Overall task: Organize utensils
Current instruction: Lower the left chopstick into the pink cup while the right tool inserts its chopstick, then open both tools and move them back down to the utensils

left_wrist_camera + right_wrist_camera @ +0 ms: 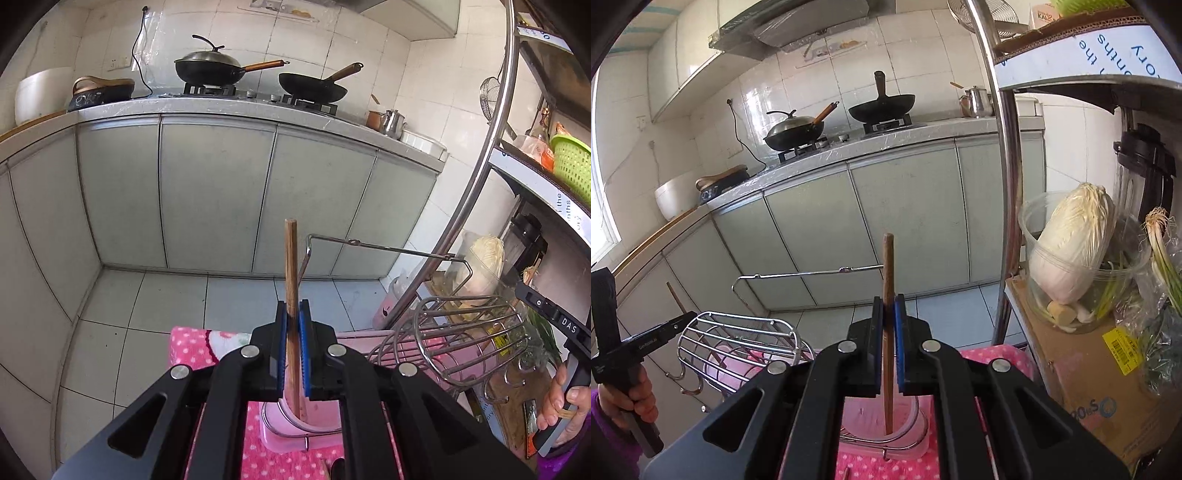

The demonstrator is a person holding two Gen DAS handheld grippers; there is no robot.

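My left gripper is shut on a brown wooden chopstick that stands upright, its lower end inside a pink cup of the wire utensil rack. My right gripper is shut on another wooden chopstick, also upright, its lower end in a pink cup. The wire rack's basket lies to the right of the left gripper; it also shows in the right wrist view, left of the right gripper. The right gripper's body and the left gripper's body show at the view edges.
A pink dotted cloth covers the surface under the rack. A metal shelf post stands close on the right, with a cabbage in a clear tub and a cardboard box. Grey cabinets with woks lie ahead across the tiled floor.
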